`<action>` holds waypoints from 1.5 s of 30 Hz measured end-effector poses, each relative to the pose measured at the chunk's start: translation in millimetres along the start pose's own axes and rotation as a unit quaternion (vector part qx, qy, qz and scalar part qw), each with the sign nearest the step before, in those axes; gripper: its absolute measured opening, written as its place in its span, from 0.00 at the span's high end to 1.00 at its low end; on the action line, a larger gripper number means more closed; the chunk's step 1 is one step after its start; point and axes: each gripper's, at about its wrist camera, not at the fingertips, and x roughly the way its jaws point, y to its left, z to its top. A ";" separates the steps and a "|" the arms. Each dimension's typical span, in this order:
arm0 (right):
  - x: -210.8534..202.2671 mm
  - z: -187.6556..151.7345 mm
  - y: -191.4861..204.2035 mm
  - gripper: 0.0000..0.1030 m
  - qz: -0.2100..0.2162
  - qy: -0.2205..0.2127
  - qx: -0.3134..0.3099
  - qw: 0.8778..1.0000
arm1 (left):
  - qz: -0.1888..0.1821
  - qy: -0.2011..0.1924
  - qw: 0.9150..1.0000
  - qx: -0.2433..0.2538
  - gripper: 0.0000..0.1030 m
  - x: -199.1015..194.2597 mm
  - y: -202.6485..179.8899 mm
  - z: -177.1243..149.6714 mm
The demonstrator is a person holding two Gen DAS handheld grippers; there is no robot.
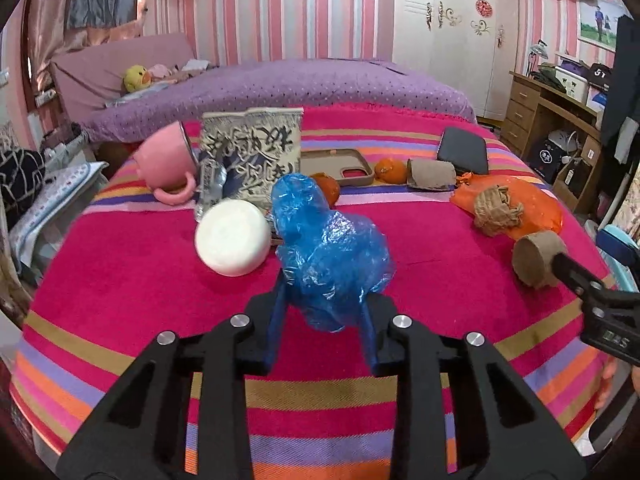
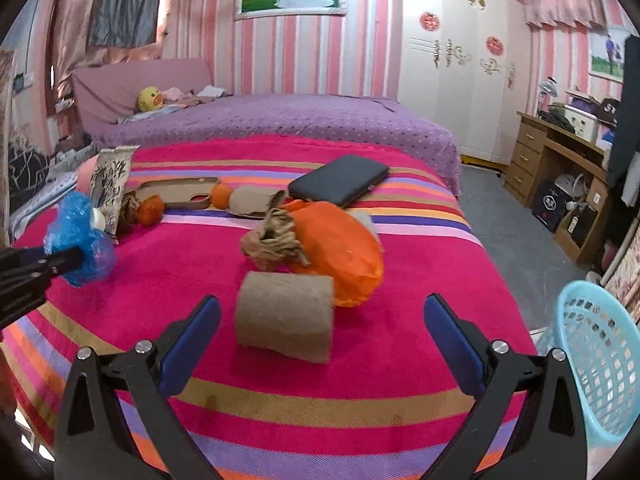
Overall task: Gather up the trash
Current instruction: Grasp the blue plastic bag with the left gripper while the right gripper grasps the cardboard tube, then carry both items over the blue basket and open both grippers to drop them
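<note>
The blue bag (image 1: 332,256) was thin, crinkled plastic film with a glossy sheen, and the striped blanket (image 1: 420,280) under it looked like matt, nappy woven cloth. The cardboard tube (image 2: 285,316) showed rough, dull brown paperboard beside a shiny orange plastic bag (image 2: 340,256) and crumpled brown paper (image 2: 274,244). The left gripper (image 1: 324,300) was matt black plastic with bright metal pins, and the light-blue basket (image 2: 600,364) was smooth perforated plastic.
</note>
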 end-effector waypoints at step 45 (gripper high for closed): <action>-62.7 -8.8 -165.4 0.48 -0.002 -0.041 0.057 0.998 | -0.007 -0.032 0.999 0.015 0.71 -43.7 -125.4 0.6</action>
